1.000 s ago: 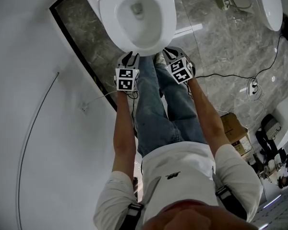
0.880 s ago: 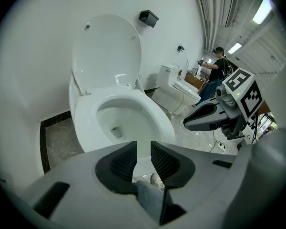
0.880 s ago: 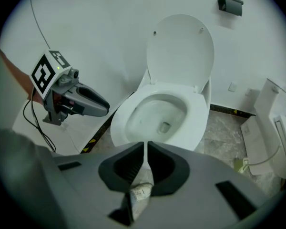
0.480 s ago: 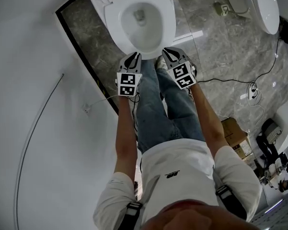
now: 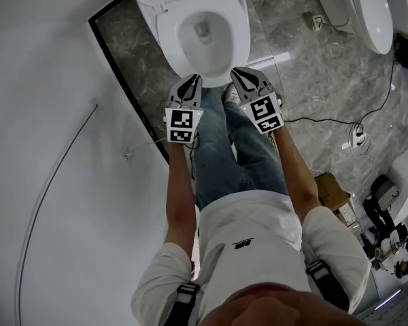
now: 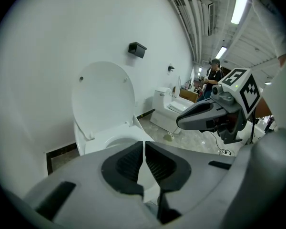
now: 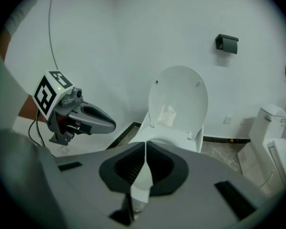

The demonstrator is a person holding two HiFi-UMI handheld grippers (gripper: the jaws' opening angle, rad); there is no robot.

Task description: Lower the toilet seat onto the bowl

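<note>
The white toilet (image 5: 202, 36) stands just ahead of my feet. Its lid (image 6: 103, 99) is upright against the wall, also seen as the lid (image 7: 178, 101) in the right gripper view. A white seat ring (image 5: 236, 32) lies flat round the bowl's opening. My left gripper (image 5: 192, 80) hovers at the bowl's front left rim, jaws shut with nothing between them (image 6: 144, 144). My right gripper (image 5: 239, 72) hovers at the front right rim, also shut and empty (image 7: 145, 144). Neither touches the toilet.
A white wall fills the left, edged by a black baseboard strip (image 5: 129, 94). A second toilet (image 5: 374, 12) stands at the upper right. Cables (image 5: 326, 121), a power strip (image 5: 357, 138) and a cardboard box (image 5: 333, 189) lie on the marble floor at right.
The left gripper's jaws have come together. Both grippers have edged slightly back and down in the view, and the toilet has shifted a little to the right.
</note>
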